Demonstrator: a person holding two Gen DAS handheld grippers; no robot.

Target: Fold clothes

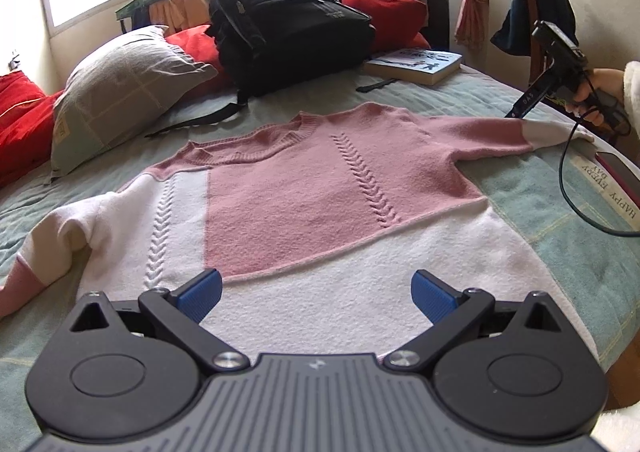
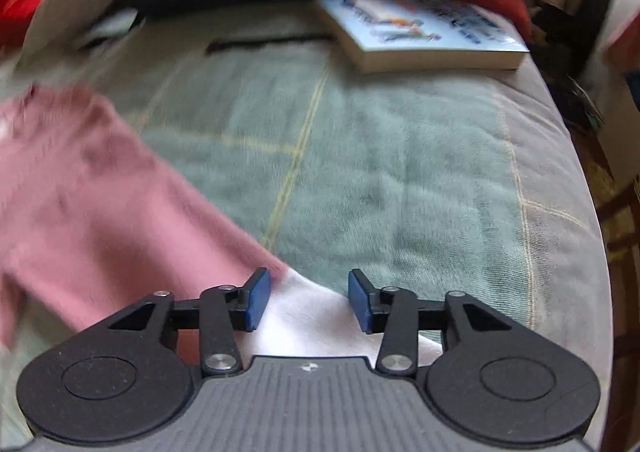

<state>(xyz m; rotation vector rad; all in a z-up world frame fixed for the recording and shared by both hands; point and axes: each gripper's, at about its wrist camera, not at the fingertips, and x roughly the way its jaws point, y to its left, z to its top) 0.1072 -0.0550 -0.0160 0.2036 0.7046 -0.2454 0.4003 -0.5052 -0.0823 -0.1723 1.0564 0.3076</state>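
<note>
Garment: a pink-and-white knit sweater is lying face up and spread flat on the bed, both sleeves reaching outward.
Left gripper: it is hovering over the white hem, its blue fingers standing wide apart and grasping nothing.
Right gripper: it is hanging above the white cuff of the right sleeve, fingers parted, the cuff lying between and under them; no pad is pressing on the cloth, so it counts as released.
Step in hand: the sweater seems laid out and the folding proper not yet begun; the right sleeve looks like the first part to go.
Next move: it is calling for the right fingers to close on the cuff and carry the sleeve across the chest.
Surroundings: a black backpack, a paperback book and a grey pillow are lying beyond the collar, well apart from the sweater.
</note>
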